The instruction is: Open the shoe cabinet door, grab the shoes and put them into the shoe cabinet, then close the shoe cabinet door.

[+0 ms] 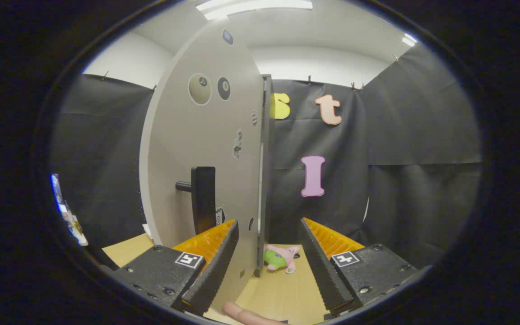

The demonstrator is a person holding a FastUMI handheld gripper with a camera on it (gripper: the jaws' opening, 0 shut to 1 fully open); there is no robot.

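We see the gripper [266, 266] spread wide and holding nothing, with the edge of the shoe cabinet door [201, 149] standing in the gap between its fingers.

Going from left to right: the left finger [210, 266] lies in front of the door's pale face, and we cannot tell whether it touches it; at about 11 o'clock just beyond that fingertip stands the dark door handle [202, 198], upright on the panel. The door's thin edge runs up at 12 o'clock from the gap, nearer the left finger. Just past the edge, on the wooden floor [282, 289], lies a small pink and green plush toy [280, 258], between the fingers and ahead of them. The right finger [325, 271] stands apart from the door, touching nothing. A person's fingertip [246, 314] shows at 6 o'clock below the gap.
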